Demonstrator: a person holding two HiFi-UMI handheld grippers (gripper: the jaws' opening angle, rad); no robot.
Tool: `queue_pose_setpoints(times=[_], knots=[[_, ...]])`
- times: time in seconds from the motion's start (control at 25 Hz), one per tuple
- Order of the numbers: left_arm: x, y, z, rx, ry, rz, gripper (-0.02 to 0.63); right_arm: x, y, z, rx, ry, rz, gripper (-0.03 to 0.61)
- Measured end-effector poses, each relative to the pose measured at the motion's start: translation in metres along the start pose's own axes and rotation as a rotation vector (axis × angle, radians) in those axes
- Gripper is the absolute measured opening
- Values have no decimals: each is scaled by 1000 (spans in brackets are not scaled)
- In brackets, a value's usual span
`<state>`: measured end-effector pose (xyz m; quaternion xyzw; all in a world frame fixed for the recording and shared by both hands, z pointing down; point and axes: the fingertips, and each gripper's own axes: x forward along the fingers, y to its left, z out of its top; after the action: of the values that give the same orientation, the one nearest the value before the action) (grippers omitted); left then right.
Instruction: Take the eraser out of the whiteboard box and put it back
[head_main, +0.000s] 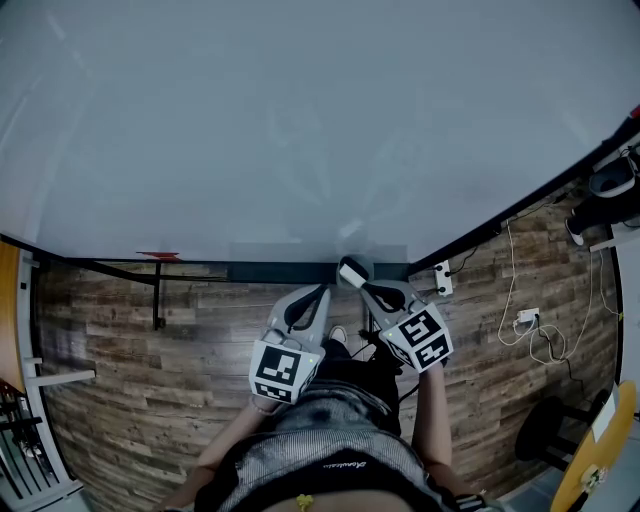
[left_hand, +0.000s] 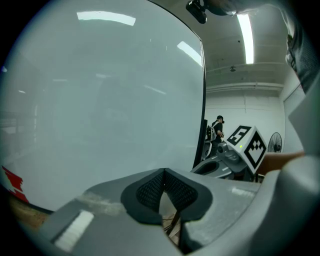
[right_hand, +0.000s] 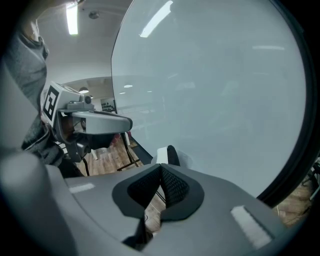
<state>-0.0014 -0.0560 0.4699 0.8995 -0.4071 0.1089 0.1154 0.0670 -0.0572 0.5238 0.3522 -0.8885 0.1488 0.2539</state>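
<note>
The whiteboard (head_main: 300, 120) fills the upper head view, with its dark box-like tray (head_main: 270, 271) along the bottom edge. The eraser (head_main: 351, 271), white with a dark felt side, stands tilted at the tray. My right gripper (head_main: 363, 286) is shut, its tips right at the eraser. In the right gripper view its pads (right_hand: 172, 186) meet and the eraser (right_hand: 165, 155) rises just beyond them; no part of it shows between them. My left gripper (head_main: 317, 292) is shut on nothing, a little left of the eraser, pointing at the whiteboard (left_hand: 100, 100).
A red object (head_main: 160, 256) lies at the tray's left end. The board's black stand (head_main: 157, 297) is over a wooden floor. A power strip (head_main: 441, 277) and white cables (head_main: 530, 325) lie at the right, near a black stool base (head_main: 545, 430). A person (left_hand: 217, 131) stands far off.
</note>
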Motion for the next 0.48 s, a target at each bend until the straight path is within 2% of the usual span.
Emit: queue_pose_setpoints(times=[0.48], knots=[[3,1,-3,1,13,-6,2,0,9,11,-16,-40,49,3]])
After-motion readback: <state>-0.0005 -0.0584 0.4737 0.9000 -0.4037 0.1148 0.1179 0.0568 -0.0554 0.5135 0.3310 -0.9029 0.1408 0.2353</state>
